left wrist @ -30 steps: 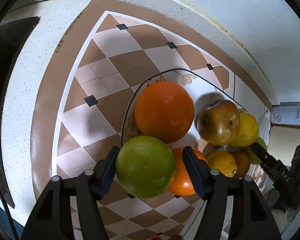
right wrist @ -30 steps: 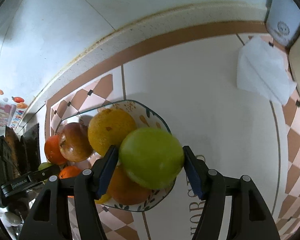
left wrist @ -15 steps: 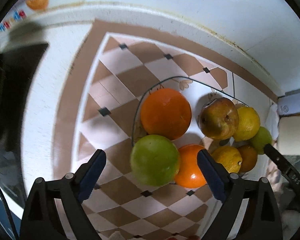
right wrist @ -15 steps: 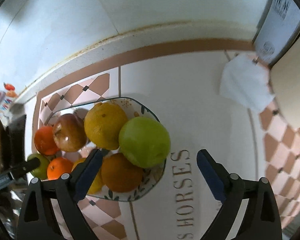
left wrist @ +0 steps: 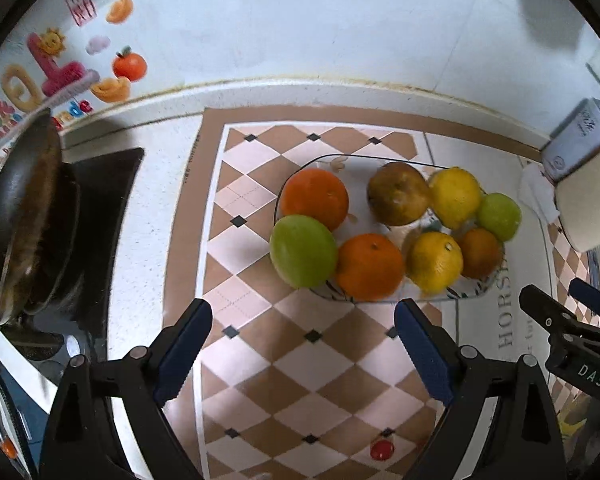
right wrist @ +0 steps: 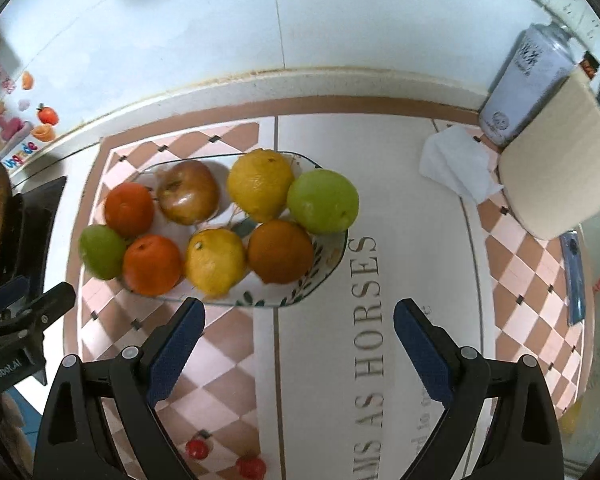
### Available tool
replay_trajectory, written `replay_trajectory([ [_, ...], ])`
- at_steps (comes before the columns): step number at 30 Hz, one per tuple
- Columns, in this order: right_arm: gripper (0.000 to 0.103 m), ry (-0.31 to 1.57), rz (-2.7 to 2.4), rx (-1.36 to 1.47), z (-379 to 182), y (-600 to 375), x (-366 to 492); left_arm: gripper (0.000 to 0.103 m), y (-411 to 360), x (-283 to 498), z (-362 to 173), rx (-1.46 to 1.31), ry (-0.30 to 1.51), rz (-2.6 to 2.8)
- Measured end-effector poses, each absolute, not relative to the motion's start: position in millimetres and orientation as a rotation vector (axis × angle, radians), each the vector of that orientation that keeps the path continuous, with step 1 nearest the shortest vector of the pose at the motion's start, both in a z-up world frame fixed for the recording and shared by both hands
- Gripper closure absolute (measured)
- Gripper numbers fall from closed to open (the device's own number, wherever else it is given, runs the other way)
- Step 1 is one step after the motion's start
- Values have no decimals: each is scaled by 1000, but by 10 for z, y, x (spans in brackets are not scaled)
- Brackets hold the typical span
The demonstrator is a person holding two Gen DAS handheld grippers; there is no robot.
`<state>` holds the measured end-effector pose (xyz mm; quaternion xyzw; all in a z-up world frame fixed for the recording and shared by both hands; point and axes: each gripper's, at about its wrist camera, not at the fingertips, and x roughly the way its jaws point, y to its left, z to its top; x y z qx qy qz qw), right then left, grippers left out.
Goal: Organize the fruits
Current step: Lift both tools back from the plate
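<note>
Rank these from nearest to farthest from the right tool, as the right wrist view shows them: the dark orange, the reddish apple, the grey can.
From the right tool:
1. Dark orange, at the plate's near edge.
2. Reddish apple, at the plate's back left.
3. Grey can, far right by the wall.

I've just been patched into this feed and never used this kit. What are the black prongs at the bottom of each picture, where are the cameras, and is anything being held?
There is no robot arm: a person holds a two-finger gripper in each hand, and each gripper carries a fisheye camera looking along its fingers. One picture shows the left gripper, the other the right gripper; the black prongs with blue pads are their fingers. Both are open and hold nothing. Below them, on a patterned mat, sits a plate of fruit: oranges, lemons, a reddish apple, and a green apple at each end. A dark pan is at the left, a tissue at the right.
</note>
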<state>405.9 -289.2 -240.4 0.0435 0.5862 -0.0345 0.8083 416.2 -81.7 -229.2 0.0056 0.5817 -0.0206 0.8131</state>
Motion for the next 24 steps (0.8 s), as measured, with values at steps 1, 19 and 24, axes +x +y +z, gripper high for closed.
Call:
replay_trajectory([
  [1, 6, 1240, -76, 89, -2336, -2877, 3995, 10, -821, 4093, -2218, 13, 1226, -50],
  [19, 6, 1020, -42, 84, -1118, -2569, 2719, 10, -671, 2911, -1107, -12, 968, -92],
  [24, 6, 964, -37, 80, -860, -2473, 2461, 10, -628, 2689, -924, -7, 927, -96],
])
